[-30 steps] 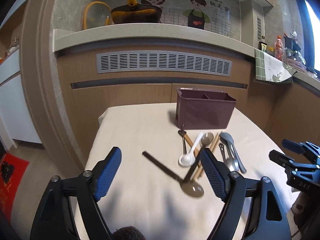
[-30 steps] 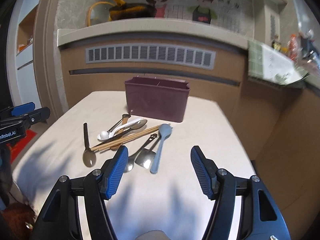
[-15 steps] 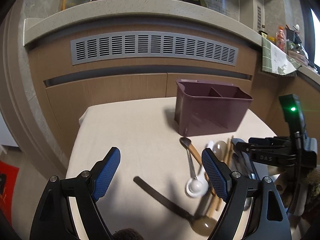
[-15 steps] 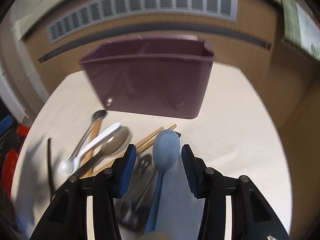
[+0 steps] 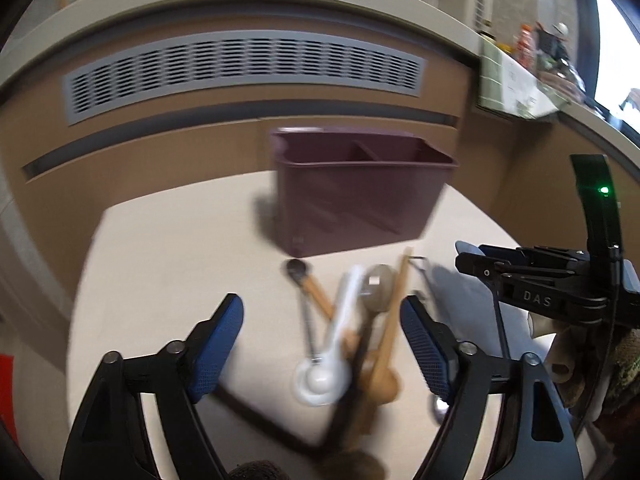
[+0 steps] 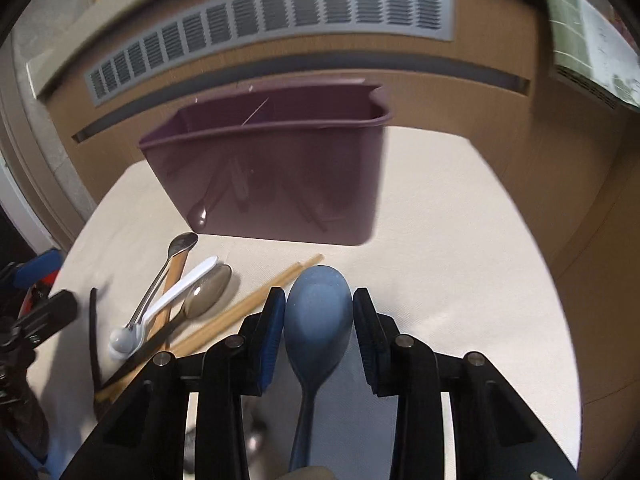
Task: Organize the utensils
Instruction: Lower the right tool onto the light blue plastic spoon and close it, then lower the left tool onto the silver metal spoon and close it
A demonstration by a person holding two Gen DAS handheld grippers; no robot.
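Note:
A maroon two-compartment utensil holder (image 5: 360, 196) (image 6: 272, 176) stands on the cream table. My right gripper (image 6: 319, 312) has its blue pads at both sides of the bowl of a light blue spoon (image 6: 318, 320), closed around it. It also shows in the left wrist view (image 5: 480, 264). My left gripper (image 5: 322, 332) is open above a pile of utensils: a white spoon (image 5: 332, 352), wooden chopsticks (image 5: 394, 312), a small metal spoon (image 5: 298, 272), a grey spoon (image 5: 376, 288) and a dark spoon handle (image 5: 272, 420). The same pile lies left of the right gripper (image 6: 172, 304).
A wooden cabinet front with a grey vent grille (image 5: 240, 68) rises behind the table (image 5: 168, 260). A counter with a green cloth (image 5: 508, 84) and bottles is at the right. The table's right half (image 6: 460, 240) is bare cloth.
My right gripper has closed in on the blue spoon's bowl. My left gripper has moved forward and right, over the utensil pile. Both views are motion-blurred.

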